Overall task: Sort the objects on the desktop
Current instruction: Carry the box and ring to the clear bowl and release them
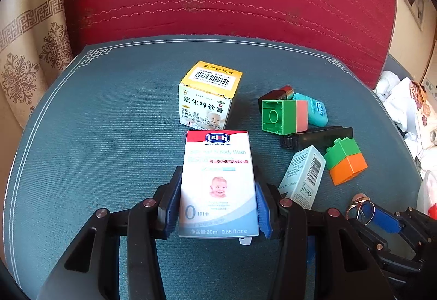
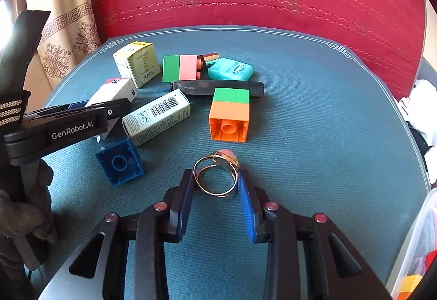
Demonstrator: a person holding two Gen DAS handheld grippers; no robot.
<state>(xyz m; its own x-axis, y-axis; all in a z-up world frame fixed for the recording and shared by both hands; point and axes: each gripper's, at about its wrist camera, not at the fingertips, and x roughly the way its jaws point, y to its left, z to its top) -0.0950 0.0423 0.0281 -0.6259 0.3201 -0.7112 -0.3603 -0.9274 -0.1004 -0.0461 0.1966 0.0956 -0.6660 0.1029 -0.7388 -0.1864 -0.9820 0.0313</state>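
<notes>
While the toys and boxes lie mixed on the blue surface, two things are already between jaws.

Left gripper: its jaws are clenched on the white baby wash box. The blue pads press both long sides of the box.

Box direction: the long side of the white baby wash box points straight away from the left gripper, toward the yellow box just past it.

Right gripper: its jaws are almost shut, one pad on each side of the gold ring. The pads seem to touch the band.

Ring place: the gold ring sits right at the tips of the right jaws. Its pink stone points away, toward the green and orange block nearby.

Nearer hand: the right gripper is the one at the ring. The left gripper is off to its side, near the blue block.

Next move, my guess: lift the ring and carry it to its own spot. The thin band could slip, so a firm pinch matters.

Still unsorted: the mint box, the teal floss case, the green and pink block.
</notes>
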